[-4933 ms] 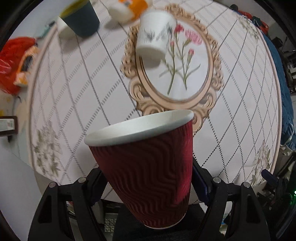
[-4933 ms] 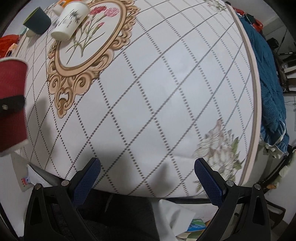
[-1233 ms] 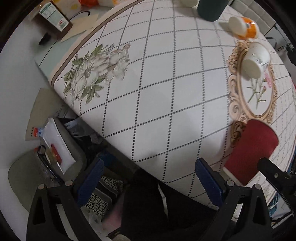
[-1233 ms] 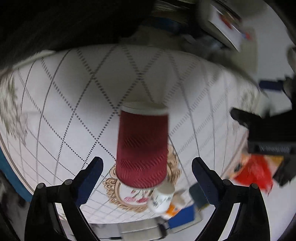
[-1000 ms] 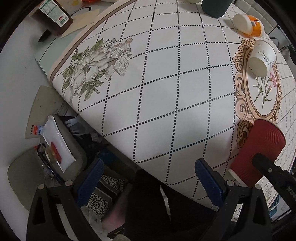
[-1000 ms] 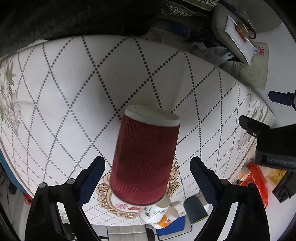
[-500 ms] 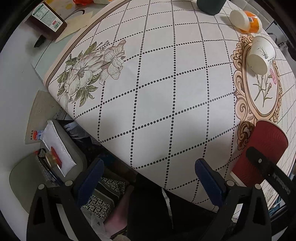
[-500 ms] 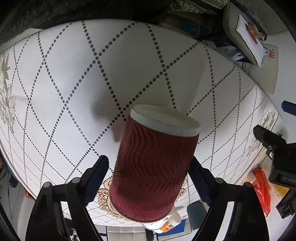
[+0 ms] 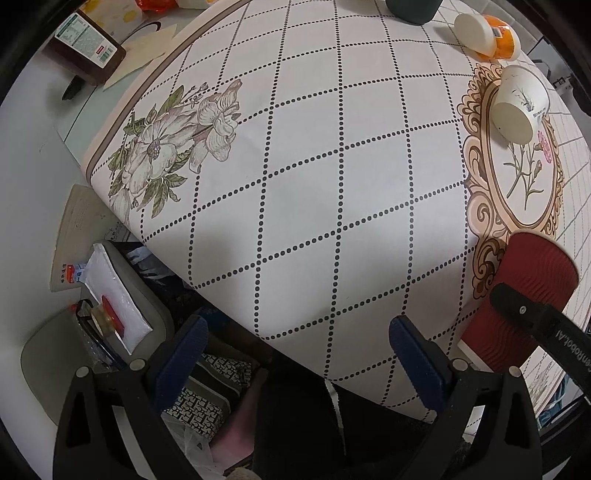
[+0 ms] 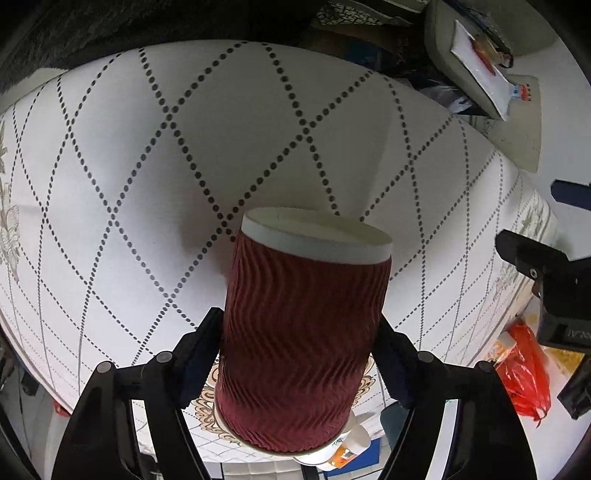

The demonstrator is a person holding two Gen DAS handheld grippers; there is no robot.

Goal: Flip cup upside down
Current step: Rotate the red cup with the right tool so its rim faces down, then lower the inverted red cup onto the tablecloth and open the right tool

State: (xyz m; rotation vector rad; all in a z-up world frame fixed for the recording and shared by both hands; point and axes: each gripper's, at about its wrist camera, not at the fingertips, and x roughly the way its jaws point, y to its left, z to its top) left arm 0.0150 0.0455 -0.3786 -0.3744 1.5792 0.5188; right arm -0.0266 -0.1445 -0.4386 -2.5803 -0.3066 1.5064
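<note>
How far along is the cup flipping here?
Partway. The right tool grips the red ripple cup by its sides, the cup tipped with its white rim toward the tablecloth. The left tool is open and holds nothing. Left to do: set the cup rim-down on the cloth and let go.

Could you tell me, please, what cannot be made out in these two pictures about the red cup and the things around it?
- Red cup, right wrist view: its inside is hidden by its own wall, and the white cup behind it is mostly covered.
- Red cup, left wrist view: the right gripper crosses its middle, and the frame edge crops the side beyond.
- Brown bottle, left wrist view: the label print is too small to read.
- Dark cup, left wrist view: cut off by the top edge.
</note>
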